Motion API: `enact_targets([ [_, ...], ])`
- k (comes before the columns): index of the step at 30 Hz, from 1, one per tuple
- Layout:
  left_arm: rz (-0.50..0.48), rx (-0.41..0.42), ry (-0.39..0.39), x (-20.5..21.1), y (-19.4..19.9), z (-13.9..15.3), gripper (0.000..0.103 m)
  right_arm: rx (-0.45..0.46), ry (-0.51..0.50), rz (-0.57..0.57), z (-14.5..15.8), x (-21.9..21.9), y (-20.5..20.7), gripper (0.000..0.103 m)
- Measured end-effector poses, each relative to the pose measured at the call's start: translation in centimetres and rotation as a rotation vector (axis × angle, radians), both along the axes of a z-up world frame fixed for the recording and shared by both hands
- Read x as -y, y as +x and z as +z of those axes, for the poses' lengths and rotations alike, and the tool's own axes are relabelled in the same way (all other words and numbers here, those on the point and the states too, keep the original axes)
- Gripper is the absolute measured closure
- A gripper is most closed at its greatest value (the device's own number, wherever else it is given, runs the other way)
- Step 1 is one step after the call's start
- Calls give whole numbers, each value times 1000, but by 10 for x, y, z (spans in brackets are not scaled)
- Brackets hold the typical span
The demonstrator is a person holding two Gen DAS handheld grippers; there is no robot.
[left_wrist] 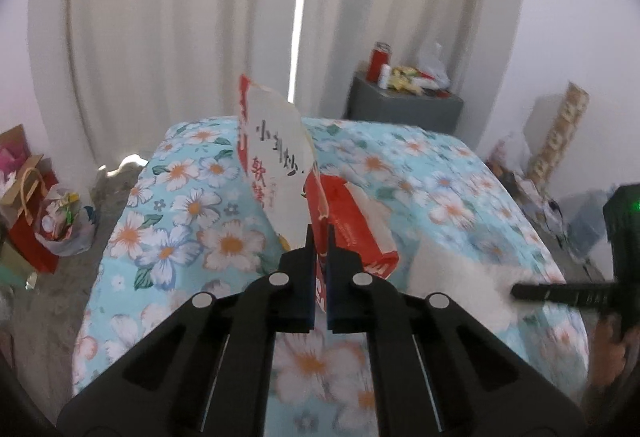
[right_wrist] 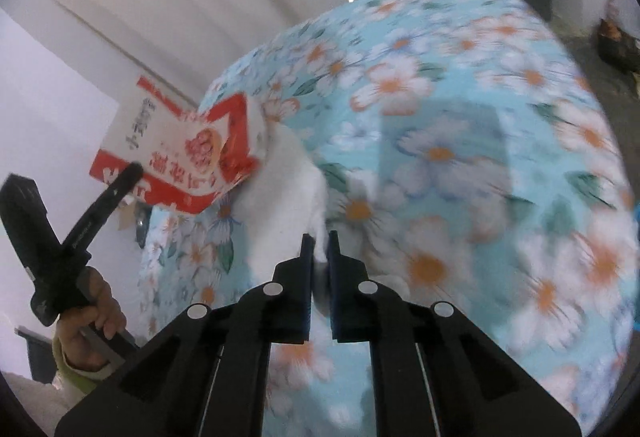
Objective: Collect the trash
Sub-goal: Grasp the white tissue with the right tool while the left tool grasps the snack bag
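1. Left tongs (left_wrist: 319, 237) pinch the red-and-white carton (left_wrist: 280, 165), lifted above the bed (left_wrist: 192, 205).
2. Right tongs (right_wrist: 319, 243) pinch white tissue (right_wrist: 280, 197) at the left wrist view's 4 o'clock.
3. Floral bedspread lies open toward 12 o'clock, up to the far edge.

Both cams are riding on the grippers, looking down along the fingers, close over the bed (left_wrist: 224, 237). Left one's facing the curtains (left_wrist: 180, 17); right one's tilting steeper. Both are catching the bed (right_wrist: 460, 117) and nightstand (left_wrist: 404, 105).
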State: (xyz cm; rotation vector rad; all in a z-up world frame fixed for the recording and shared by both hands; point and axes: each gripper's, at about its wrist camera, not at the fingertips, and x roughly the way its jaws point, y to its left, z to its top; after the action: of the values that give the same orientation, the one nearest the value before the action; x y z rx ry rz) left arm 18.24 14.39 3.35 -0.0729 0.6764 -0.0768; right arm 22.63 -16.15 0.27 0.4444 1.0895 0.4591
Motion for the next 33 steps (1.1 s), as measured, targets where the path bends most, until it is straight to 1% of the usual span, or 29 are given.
enact_targets([
  [3, -107, -41, 42, 7, -23, 13, 102, -3, 1, -65, 10, 36, -29, 96],
  [4, -176, -74, 64, 14, -31, 14, 101, -1, -3, -84, 13, 46, -37, 96],
  [5, -232, -94, 66, 19, -38, 14, 100, -2, -9, -101, 14, 54, -45, 96],
  [6, -266, -111, 65, 24, -43, 13, 96, -10, -15, -126, 12, 64, -54, 96],
  [7, -324, -142, 62, 32, -48, 7, 84, -22, -15, -146, 10, 71, -60, 96],
  [8, -356, -162, 56, 38, -51, 2, 69, -37, -9, -170, 5, 78, -65, 96],
  [10, -394, -198, 55, 53, -52, -14, 54, -57, 14, -199, -3, 85, -69, 96],
  [11, -408, -203, 51, 59, -52, -20, 51, -63, 24, -208, -5, 87, -70, 96],
  [12, -417, -207, 41, 64, -51, -24, 50, -67, 36, -214, -7, 88, -70, 96],
  [13, -425, -214, 17, 67, -50, -26, 47, -64, 45, -214, -7, 87, -71, 96],
  [14, -435, -207, -19, 67, -50, -25, 41, -60, 48, -211, -7, 84, -70, 96],
  [16, -449, -157, -84, 60, -53, -17, 37, -52, 53, -197, -8, 80, -69, 96],
  [18, -464, -114, -126, 53, -55, -10, 35, -54, 54, -190, -10, 76, -67, 95],
  [19, -469, -92, -159, 46, -56, -6, 35, -58, 56, -188, -11, 76, -66, 95],
  [22, -473, -57, -263, 31, -56, 2, 35, -69, 53, -192, -14, 74, -63, 95],
  [23, -471, -38, -321, 23, -56, 5, 35, -67, 51, -194, -14, 74, -62, 94],
  [24, -469, -27, -361, 20, -55, 7, 35, -66, 53, -195, -14, 74, -63, 94],
  [25, -463, -25, -418, 13, -52, 6, 35, -68, 56, -195, -14, 74, -63, 93],
  [27, -456, -40, -482, 8, -46, 3, 35, -69, 60, -197, -14, 74, -63, 93],
  [28, -457, -53, -495, 8, -41, -2, 35, -71, 56, -198, -15, 74, -62, 93],
  [31, -491, -100, -498, 20, -28, -19, 35, -79, 25, -194, -16, 73, -61, 92],
  [32, -499, -129, -515, 25, -22, -30, 35, -80, 19, -196, -17, 73, -61, 86],
  [33, -495, -157, -525, 28, -18, -39, 35, -86, 3, -204, -17, 74, -60, 75],
])
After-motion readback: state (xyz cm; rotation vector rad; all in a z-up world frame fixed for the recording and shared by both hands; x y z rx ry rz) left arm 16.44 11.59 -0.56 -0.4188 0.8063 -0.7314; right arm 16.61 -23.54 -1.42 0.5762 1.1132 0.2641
